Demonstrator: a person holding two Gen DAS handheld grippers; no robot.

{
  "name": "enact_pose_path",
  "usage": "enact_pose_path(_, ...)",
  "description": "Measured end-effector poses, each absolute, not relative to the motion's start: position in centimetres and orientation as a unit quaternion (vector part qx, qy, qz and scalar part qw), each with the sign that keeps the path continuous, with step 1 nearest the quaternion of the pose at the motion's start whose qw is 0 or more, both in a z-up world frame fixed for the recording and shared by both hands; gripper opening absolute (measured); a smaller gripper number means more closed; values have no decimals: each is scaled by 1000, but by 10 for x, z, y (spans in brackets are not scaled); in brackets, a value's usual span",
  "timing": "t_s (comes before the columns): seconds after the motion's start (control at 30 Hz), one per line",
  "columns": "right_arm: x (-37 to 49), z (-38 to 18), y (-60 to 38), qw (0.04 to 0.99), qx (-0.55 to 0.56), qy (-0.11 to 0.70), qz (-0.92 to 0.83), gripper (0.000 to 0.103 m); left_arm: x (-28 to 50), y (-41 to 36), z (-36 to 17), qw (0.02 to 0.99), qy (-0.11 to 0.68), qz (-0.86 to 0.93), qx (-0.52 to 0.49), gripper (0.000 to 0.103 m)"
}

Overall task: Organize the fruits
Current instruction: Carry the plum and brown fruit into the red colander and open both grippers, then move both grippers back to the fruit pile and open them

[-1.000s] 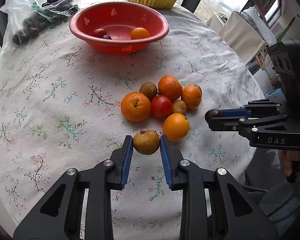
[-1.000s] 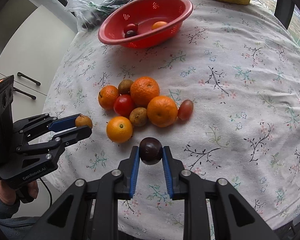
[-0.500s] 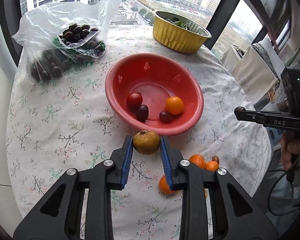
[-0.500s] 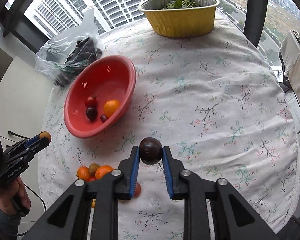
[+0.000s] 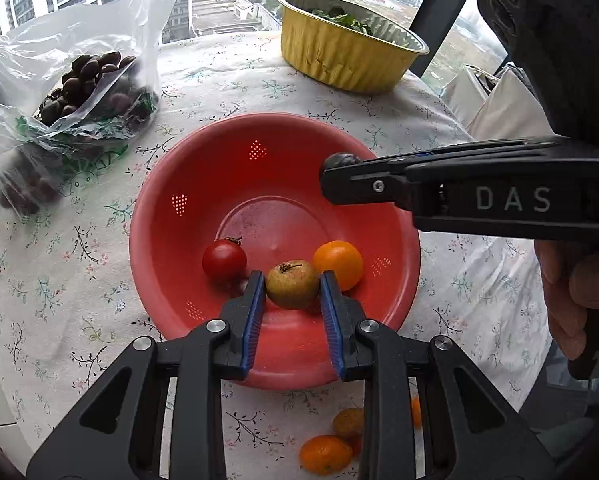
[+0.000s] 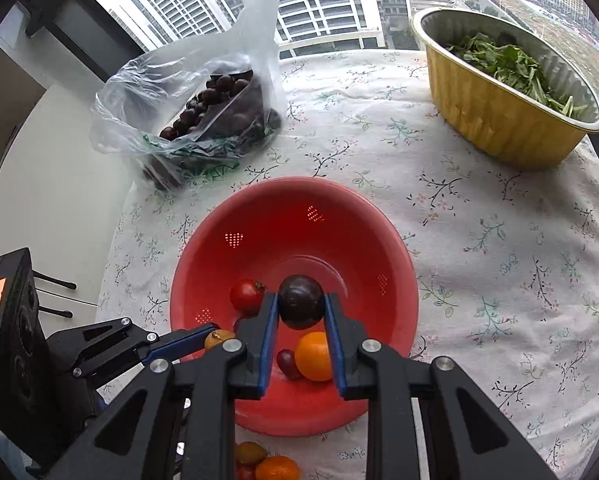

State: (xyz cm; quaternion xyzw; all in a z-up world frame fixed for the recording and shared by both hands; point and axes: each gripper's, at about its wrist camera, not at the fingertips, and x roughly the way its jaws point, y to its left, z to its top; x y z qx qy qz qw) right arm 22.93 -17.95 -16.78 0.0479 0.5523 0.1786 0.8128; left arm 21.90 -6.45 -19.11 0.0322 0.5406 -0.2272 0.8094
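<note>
Loose oranges and small brown fruit (image 5: 325,453) lie on the floral tablecloth (image 5: 59,288) nearest the cameras. Left gripper (image 5: 292,292) clamped on a brownish-green round fruit (image 5: 292,289), held over the red perforated plastic colander (image 6: 259,236). Right gripper (image 6: 301,307) clamped on a dark purple plum (image 6: 301,301), also above the colander. Inside it: red tomato (image 5: 224,259), orange citrus (image 5: 338,263), small dark fruit (image 6: 286,362). Beyond: clear plastic bag of dark fruit (image 6: 203,108) on the left, gold foil tub of greens (image 6: 503,92) on the right.
</note>
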Motion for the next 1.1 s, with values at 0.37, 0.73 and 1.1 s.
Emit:
enact_pose_path(0.37, 246, -207, -168, 787, 3, 590, 182, 26, 227, -73, -220, 799, 561, -215, 30, 26)
enact_pose_path(0.73, 253, -212, -167, 787, -4, 592, 171, 48, 228, -76, -225, 801, 561, -207, 30, 59)
enact_pose_path(1.1, 217, -164, -204, 819, 65, 545, 169, 62, 191, -47, -182, 822, 532, -205, 6, 87)
